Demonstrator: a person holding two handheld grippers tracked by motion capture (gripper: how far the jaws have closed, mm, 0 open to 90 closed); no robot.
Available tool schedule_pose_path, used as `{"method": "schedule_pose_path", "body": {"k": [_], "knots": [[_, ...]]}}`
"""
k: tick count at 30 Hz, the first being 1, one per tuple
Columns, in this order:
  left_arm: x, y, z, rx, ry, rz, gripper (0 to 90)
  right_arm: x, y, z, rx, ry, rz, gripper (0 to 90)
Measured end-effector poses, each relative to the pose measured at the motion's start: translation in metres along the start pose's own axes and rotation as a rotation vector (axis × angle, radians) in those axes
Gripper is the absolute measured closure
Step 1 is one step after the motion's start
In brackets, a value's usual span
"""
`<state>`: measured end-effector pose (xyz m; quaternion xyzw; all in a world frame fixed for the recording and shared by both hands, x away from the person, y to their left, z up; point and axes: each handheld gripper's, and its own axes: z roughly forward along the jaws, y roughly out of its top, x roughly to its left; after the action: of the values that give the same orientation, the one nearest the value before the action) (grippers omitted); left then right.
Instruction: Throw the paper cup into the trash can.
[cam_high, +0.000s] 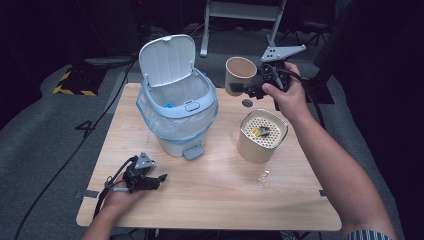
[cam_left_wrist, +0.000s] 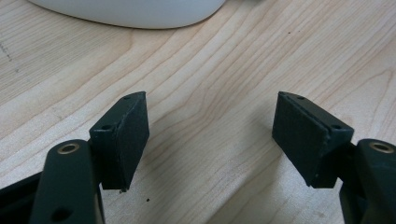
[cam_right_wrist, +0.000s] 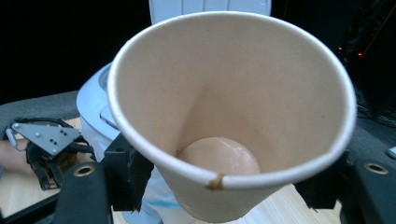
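My right gripper (cam_high: 243, 89) is shut on a tan paper cup (cam_high: 240, 74), held tipped in the air over the table's back right with its mouth facing the camera. In the right gripper view the cup (cam_right_wrist: 233, 107) sits between the two black pads of my right gripper (cam_right_wrist: 224, 184); its inside looks empty and its bottom glossy. My left gripper (cam_high: 155, 180) rests on the table near the front left. Its jaws (cam_left_wrist: 212, 137) stand wide open over bare wood with nothing between them.
A white pedal bin (cam_high: 177, 115) with its lid up and a bluish liner stands at the table's middle back. A tan cylinder (cam_high: 262, 135) with a perforated insert holding scraps sits right of it. A small wet patch (cam_high: 263, 176) lies nearer the front edge.
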<state>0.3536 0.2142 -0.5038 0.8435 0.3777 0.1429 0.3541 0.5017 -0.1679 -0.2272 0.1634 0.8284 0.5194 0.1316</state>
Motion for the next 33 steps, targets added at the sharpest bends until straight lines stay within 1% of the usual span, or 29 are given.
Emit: {"method": "schedule_pose_path", "body": {"k": [3, 4, 5, 6, 7, 8, 10, 13, 16, 19, 23, 24, 25, 27, 33], "knots": [[0.0, 0.0, 0.0, 0.0, 0.0, 0.001, 27.7, 0.0, 0.005, 0.009, -0.004, 0.013, -0.002, 31.2], [0.0, 0.0, 0.0, 0.0, 0.0, 0.001, 27.7, 0.0, 0.005, 0.009, -0.004, 0.013, -0.002, 31.2], [0.0, 0.0, 0.0, 0.0, 0.001, 0.001, 27.7, -0.001, 0.009, 0.015, -0.01, 0.019, -0.004, 31.1], [0.0, 0.0, 0.0, 0.0, 0.001, 0.001, 27.7, -0.001, 0.009, 0.015, -0.01, 0.019, -0.004, 31.1], [0.0, 0.0, 0.0, 0.0, 0.002, 0.001, 27.7, -0.002, 0.013, 0.023, -0.024, 0.023, -0.008, 31.0], [0.0, 0.0, 0.0, 0.0, 0.002, 0.001, 27.7, -0.002, 0.013, 0.023, -0.024, 0.023, -0.008, 31.0], [0.0, 0.0, 0.0, 0.002, 0.003, 0.002, 27.7, -0.002, 0.018, 0.033, -0.034, 0.027, -0.008, 30.9], [0.0, 0.0, 0.0, 0.001, 0.002, -0.001, 27.7, -0.003, 0.022, 0.044, -0.049, 0.037, 0.012, 30.9], [0.0, 0.0, 0.0, 0.002, 0.004, 0.001, 27.8, -0.004, 0.026, 0.055, -0.05, 0.037, 0.022, 30.8], [0.0, 0.0, 0.0, 0.0, 0.002, -0.003, 27.8, -0.005, 0.031, 0.065, -0.05, 0.047, 0.043, 30.7], [0.001, 0.0, 0.0, -0.002, 0.005, -0.004, 28.8, -0.004, 0.035, 0.077, -0.041, 0.048, 0.036, 30.4], [0.001, 0.0, 0.0, -0.002, 0.005, -0.004, 28.9, -0.004, 0.035, 0.077, -0.041, 0.048, 0.036, 30.4], [0.001, 0.0, 0.0, -0.002, 0.005, -0.005, 29.0, -0.003, 0.036, 0.083, -0.031, 0.054, 0.04, 30.4], [0.002, 0.001, 0.0, 0.0, 0.006, -0.005, 29.0, -0.002, 0.036, 0.089, -0.021, 0.057, 0.041, 30.5], [0.002, 0.001, 0.001, 0.0, 0.01, -0.011, 29.2, 0.002, 0.038, 0.105, 0.022, 0.058, 0.025, 30.5]]}}
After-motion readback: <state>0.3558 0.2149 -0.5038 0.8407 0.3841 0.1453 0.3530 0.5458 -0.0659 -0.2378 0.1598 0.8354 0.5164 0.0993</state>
